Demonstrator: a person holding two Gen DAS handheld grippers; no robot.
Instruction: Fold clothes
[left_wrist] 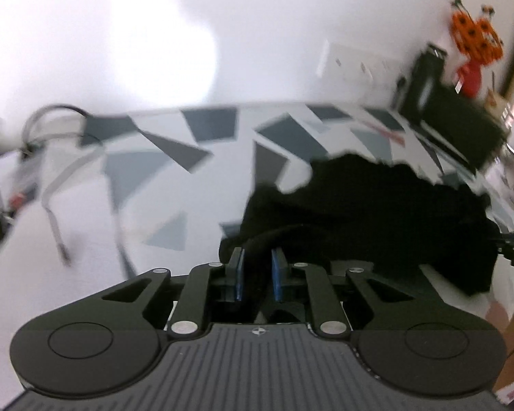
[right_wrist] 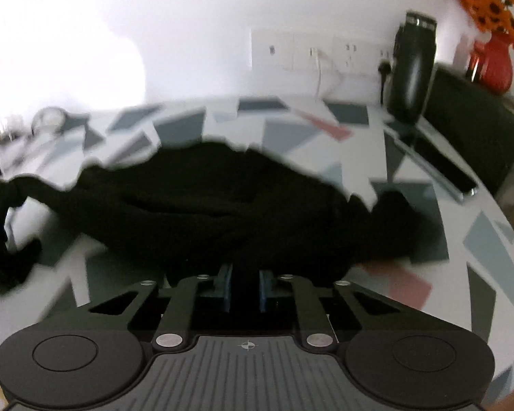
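Over the patterned table [right_wrist: 489,239], both grippers' fingers [left_wrist: 238,274] clamp a black garment [right_wrist: 202,205].

Bare patterned tabletop [left_wrist: 195,178] open left, grey cables [left_wrist: 51,178] far left, black cylindrical appliance [right_wrist: 411,75] far right

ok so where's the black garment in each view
Left wrist: black garment right of centre, a fold pinched in the left tongs.
Right wrist: black garment across the middle, reaching the right tongs.
Shared landmark: red vase of orange flowers, upper right.
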